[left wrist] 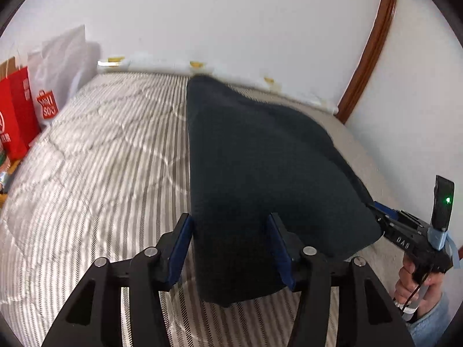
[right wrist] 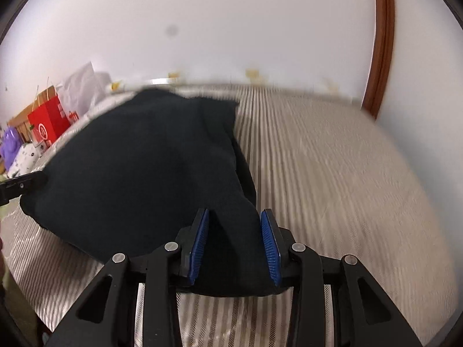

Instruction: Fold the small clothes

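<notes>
A dark navy garment [left wrist: 260, 167] lies spread over the striped bed cover [left wrist: 101, 159]. My left gripper [left wrist: 231, 222] stands open, its blue pads on either side of the garment's near left corner. My right gripper [right wrist: 234, 219] stands open too, with the garment's near right corner [right wrist: 231, 254] between its blue pads. The garment fills the left half of the right wrist view [right wrist: 139, 167]. The right gripper also shows at the right edge of the left wrist view [left wrist: 411, 231], held by a hand. The tip of the left gripper shows at the left edge of the right wrist view [right wrist: 20, 185].
The bed meets a white wall [left wrist: 231, 23] at the back. Red paper bags [left wrist: 17, 115] and a white bag [left wrist: 60, 57] stand at the bed's left side. A brown wooden frame [left wrist: 373, 43] runs up the wall at the right. Striped cover [right wrist: 332, 173] extends right of the garment.
</notes>
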A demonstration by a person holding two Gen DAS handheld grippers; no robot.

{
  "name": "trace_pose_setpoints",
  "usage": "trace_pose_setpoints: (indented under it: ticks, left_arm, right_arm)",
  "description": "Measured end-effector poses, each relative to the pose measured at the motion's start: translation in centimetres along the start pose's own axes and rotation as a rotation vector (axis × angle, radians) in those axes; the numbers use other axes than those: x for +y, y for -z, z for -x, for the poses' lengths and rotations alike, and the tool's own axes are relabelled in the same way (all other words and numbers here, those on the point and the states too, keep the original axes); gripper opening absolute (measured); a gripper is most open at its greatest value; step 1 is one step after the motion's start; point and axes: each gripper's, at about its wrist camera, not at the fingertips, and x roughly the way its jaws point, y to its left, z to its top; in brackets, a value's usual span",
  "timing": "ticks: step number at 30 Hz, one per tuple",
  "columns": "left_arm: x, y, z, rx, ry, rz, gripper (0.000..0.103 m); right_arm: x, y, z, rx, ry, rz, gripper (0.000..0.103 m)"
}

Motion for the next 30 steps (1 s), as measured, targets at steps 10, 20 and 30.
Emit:
trace_pose_setpoints:
  ticks: [10, 20, 30]
  left_arm:
    - [0.7, -3.0, 0.1, 0.007, -0.016, 0.018, 0.053]
    - [2.2, -9.0, -2.2, -0.017, -0.040, 0.025, 0.052]
    - [3.1, -10.9, -6.1, 0.036, 0.001, 0.010, 0.052]
  right_arm:
    - [-1.4, -3.5, 0.8, 0.024, -0.041, -0.021, 0.038]
    - [-0.4, -13.0, -3.8, 0.044, -0.081, -0.029, 0.042]
    - [-0.8, -14.9, -13.0, 0.218, -0.176, -0.140, 0.035]
